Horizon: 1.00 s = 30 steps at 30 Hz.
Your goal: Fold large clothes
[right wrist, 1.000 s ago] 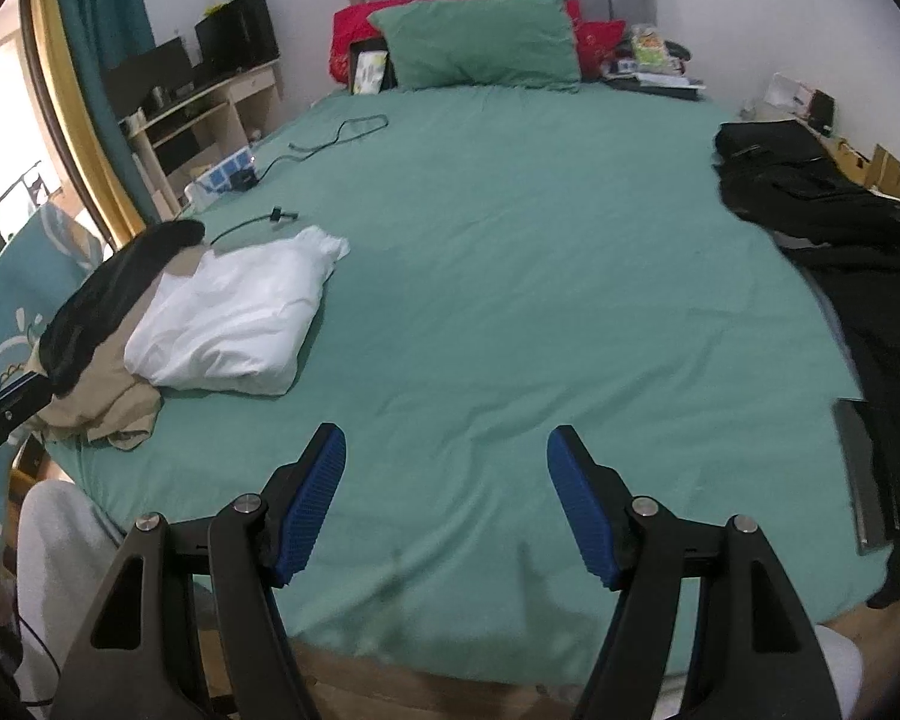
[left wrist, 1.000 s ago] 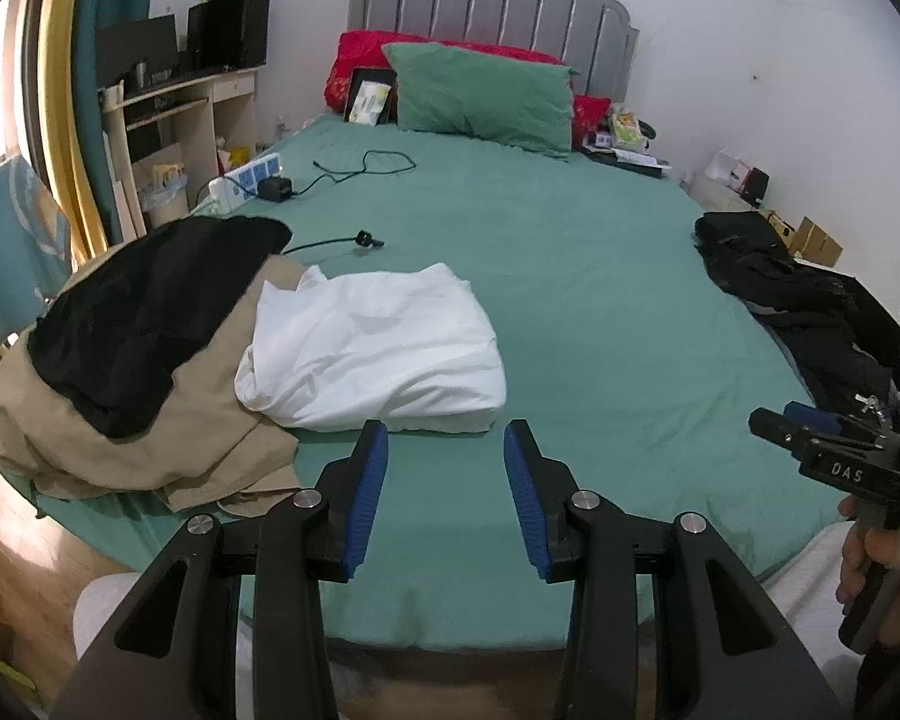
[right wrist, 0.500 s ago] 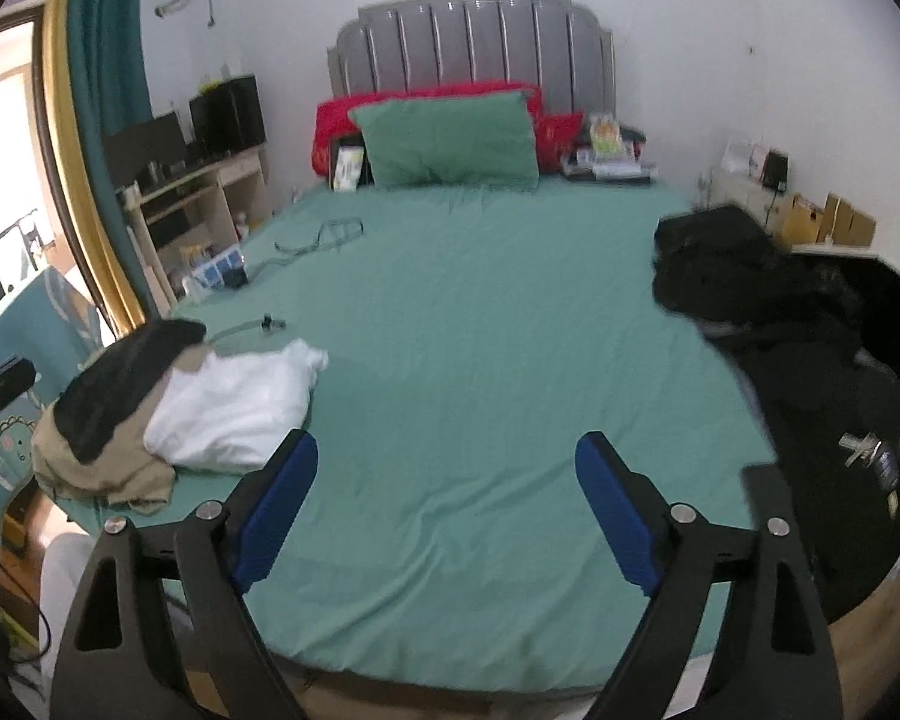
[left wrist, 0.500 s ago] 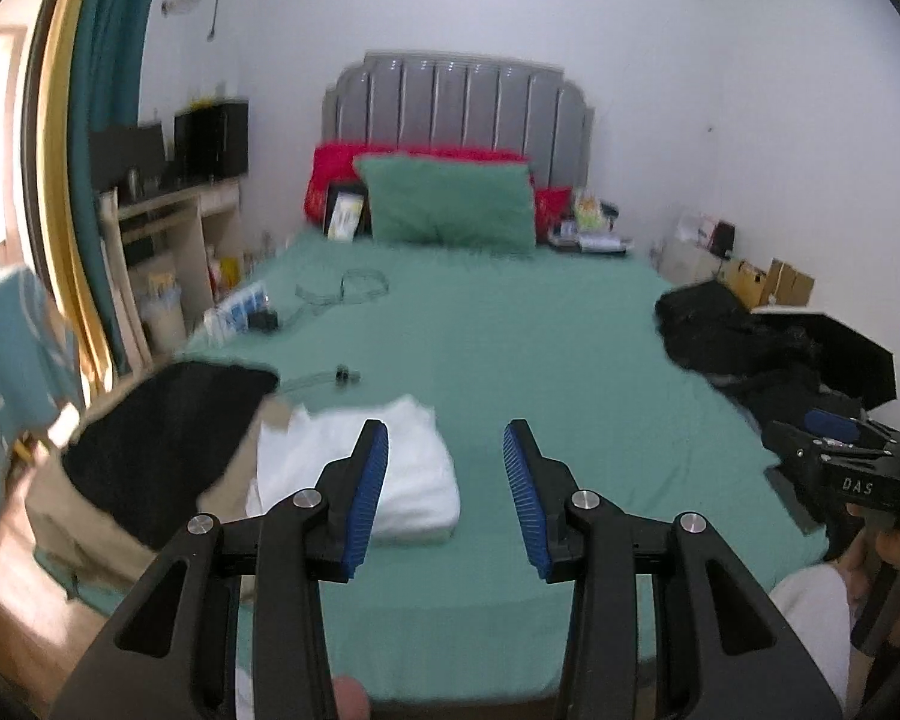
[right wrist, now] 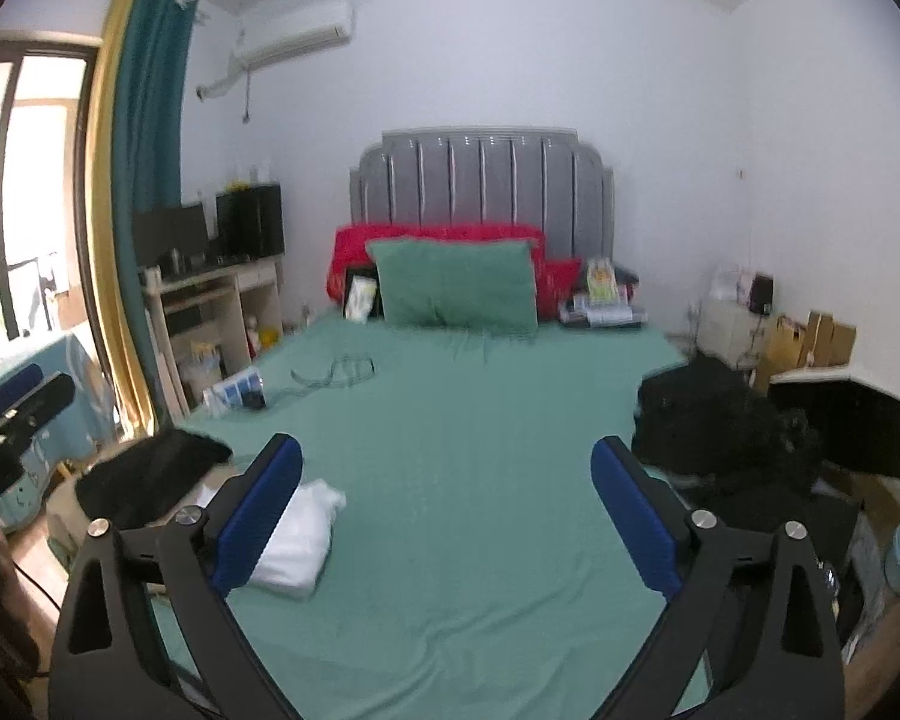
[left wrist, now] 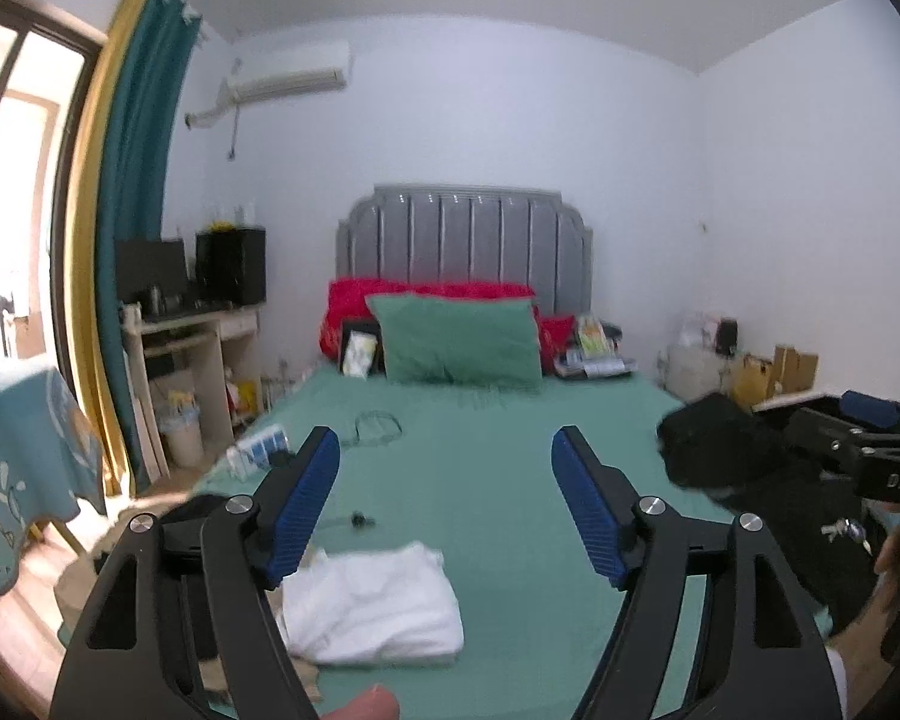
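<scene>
A folded white garment (left wrist: 372,606) lies on the green bed (left wrist: 486,480) near its front left corner; it also shows in the right wrist view (right wrist: 297,531). Beside it lie a black garment (right wrist: 150,474) and a tan one, partly hidden. A heap of black clothes (right wrist: 720,426) lies at the bed's right side, also in the left wrist view (left wrist: 732,456). My left gripper (left wrist: 447,507) is open and empty, held above the bed's foot. My right gripper (right wrist: 447,519) is open and empty, well apart from all clothes.
A green pillow (right wrist: 456,282) and red pillows lie at the grey headboard (right wrist: 480,180). A cable (right wrist: 336,369) and a power strip (right wrist: 234,390) lie on the bed's left part. A desk (right wrist: 210,300) stands left, boxes (right wrist: 810,336) right, a blue-covered table (left wrist: 24,450) far left.
Both grippers have tilted up and pulled back from the bed, so the wall and ceiling now show. Both sets of jaws have opened wider. The clothes have not moved.
</scene>
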Each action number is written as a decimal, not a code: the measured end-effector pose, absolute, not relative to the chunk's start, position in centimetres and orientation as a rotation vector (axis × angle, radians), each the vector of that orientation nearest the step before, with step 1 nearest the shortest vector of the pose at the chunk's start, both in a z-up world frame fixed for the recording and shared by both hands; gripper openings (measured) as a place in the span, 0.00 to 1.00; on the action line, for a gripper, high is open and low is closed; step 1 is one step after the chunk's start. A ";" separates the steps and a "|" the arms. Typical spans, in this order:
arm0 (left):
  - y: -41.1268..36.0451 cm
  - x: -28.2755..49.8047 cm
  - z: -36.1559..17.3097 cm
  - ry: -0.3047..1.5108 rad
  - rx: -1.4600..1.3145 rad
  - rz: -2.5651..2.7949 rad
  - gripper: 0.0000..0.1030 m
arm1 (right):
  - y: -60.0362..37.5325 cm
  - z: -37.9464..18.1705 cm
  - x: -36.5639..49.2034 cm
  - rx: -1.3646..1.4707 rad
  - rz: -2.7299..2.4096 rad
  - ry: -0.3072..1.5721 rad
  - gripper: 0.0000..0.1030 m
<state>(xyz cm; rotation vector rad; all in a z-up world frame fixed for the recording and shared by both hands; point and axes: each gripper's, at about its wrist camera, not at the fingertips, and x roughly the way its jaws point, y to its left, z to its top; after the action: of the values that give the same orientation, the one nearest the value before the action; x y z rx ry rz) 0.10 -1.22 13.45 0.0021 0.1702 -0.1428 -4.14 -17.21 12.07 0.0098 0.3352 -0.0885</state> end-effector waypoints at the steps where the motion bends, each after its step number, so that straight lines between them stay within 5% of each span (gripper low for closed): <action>1: -1.2 -0.1 13.8 0.153 0.003 -0.141 0.75 | -16.9 12.7 -4.4 0.002 -0.088 0.312 0.97; 14: 0.3 -0.8 13.8 0.130 -0.049 -0.107 0.75 | -13.7 14.9 -5.2 -0.022 -0.045 0.166 0.98; 30: 1.1 1.4 11.1 0.233 -0.034 -0.072 0.76 | -14.1 10.0 -2.6 -0.016 -0.018 0.335 0.99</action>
<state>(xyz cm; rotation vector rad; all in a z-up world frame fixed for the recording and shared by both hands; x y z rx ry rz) 1.43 1.06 11.14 -0.0340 0.2334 -0.0724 -2.58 -14.11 10.03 -0.0159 0.3348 -0.0177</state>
